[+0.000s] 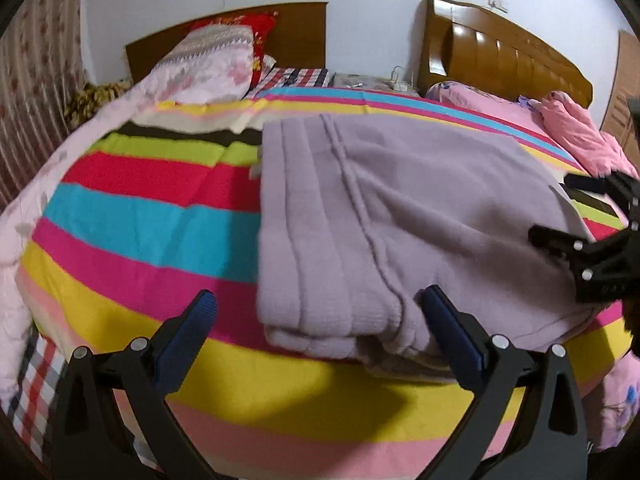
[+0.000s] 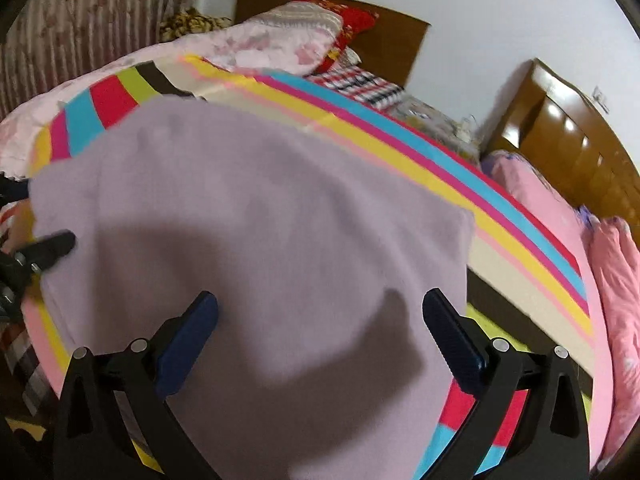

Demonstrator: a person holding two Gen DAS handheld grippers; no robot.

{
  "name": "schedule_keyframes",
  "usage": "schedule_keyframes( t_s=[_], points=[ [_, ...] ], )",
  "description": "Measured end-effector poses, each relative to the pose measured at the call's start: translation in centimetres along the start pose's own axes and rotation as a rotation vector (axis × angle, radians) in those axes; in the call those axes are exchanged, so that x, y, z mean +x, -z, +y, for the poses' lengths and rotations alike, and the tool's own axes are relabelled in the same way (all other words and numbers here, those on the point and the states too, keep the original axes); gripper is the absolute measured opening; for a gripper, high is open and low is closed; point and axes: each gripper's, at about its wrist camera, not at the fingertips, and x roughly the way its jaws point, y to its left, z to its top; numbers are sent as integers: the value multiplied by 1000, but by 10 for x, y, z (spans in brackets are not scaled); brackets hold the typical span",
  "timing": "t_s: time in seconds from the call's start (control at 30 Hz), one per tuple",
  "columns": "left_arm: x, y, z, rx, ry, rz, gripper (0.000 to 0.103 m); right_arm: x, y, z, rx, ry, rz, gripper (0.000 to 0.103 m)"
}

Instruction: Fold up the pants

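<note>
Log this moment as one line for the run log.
pants: lilac, folded, flat on striped bedsheet | left gripper: open, at near folded end | right gripper: open, above pants, empty

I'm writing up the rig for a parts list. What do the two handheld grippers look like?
Both look alike. The left gripper and right gripper each have a matte black plastic frame with triangular cut-outs and round silver bolt heads at the joints. Each finger carries a dark blue, ribbed pad on its inner face. No cables, labels or sleeves show in either wrist view.
</note>
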Motion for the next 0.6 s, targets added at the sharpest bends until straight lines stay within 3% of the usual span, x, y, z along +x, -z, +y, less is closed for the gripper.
schedule_keyframes(
  t_s=[0.17, 0.37, 0.5, 0.6],
  points=[
    [-1, 5, 0, -11, -6, 5, 102, 11, 8, -22, 124, -50, 9, 98],
    [-2, 7, -2, -22, -2, 8, 102, 11, 11, -29, 160, -53, -3, 98],
    [-1, 7, -1, -23, -2, 8, 102, -19, 21, -33, 184, 18, -74, 98],
    [-1, 7, 0, -27, -4, 8, 102, -45, 40, -38, 209, 1, -149, 98]
  ],
)
